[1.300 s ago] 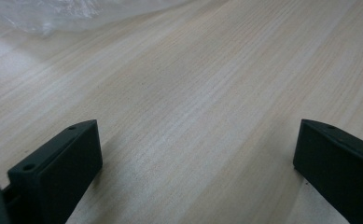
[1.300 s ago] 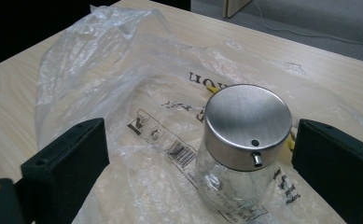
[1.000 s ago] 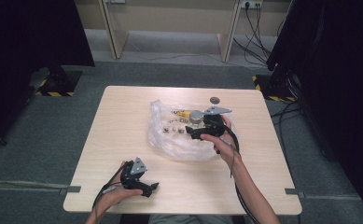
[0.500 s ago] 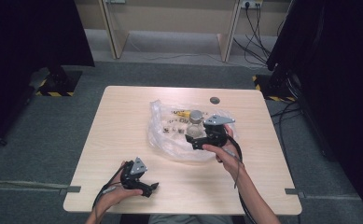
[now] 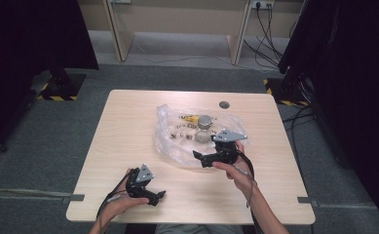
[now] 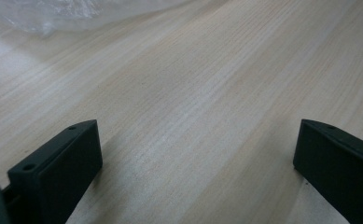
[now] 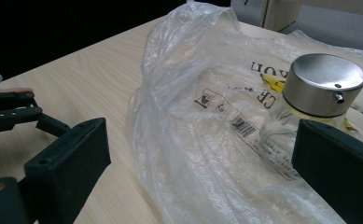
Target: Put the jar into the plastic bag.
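Observation:
A crumpled clear plastic bag (image 5: 177, 139) with printed markings lies in the middle of the pale wooden table (image 5: 128, 122). A small glass jar (image 5: 204, 129) with a round metal lid stands on the bag's far right part. My right gripper (image 5: 200, 158) hovers at the bag's near edge, pointing left, open. In the right gripper view the bag (image 7: 202, 130) lies between the wide-apart jaws of my right gripper (image 7: 198, 140), and the jar (image 7: 321, 93) stands just beyond the right jaw. My left gripper (image 5: 158, 197) rests near the table's front edge, open over bare wood (image 6: 195, 133).
A small dark round disc (image 5: 224, 104) sits on the table beyond the bag. An edge of the bag (image 6: 53, 16) shows at the top of the left gripper view. Dark curtains flank the table, and cables (image 5: 265, 24) run on the floor behind.
My right gripper has drawn back from over the jar toward the person, to the bag's near edge. The left gripper has stayed put.

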`<state>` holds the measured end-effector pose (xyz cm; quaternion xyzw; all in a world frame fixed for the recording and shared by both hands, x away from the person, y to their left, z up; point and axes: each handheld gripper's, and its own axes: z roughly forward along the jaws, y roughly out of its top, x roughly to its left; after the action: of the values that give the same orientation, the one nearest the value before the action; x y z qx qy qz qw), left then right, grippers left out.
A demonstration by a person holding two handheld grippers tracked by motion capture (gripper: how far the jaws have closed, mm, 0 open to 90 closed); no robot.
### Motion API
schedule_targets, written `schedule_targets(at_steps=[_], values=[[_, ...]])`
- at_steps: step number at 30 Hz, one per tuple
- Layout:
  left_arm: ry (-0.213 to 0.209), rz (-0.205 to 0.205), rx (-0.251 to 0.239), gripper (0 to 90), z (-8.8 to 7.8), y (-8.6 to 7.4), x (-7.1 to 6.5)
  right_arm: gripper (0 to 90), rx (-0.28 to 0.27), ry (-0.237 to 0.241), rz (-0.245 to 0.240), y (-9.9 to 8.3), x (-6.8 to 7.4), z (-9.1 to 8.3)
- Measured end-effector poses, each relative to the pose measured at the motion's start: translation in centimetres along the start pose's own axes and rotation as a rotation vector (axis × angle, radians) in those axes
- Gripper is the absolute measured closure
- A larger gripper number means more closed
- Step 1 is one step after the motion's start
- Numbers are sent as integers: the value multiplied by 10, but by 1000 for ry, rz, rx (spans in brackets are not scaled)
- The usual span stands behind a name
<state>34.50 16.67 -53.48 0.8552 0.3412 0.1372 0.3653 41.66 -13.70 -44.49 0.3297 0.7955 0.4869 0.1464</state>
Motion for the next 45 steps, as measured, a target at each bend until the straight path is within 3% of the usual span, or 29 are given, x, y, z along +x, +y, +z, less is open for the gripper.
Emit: schedule_targets(at_steps=[24, 45], values=[[0, 0, 0, 4, 0, 0, 0, 46, 37, 43, -62, -19, 23, -14], [0, 1, 0, 4, 0, 0, 0, 46, 70, 48, -61, -40, 26, -25]])
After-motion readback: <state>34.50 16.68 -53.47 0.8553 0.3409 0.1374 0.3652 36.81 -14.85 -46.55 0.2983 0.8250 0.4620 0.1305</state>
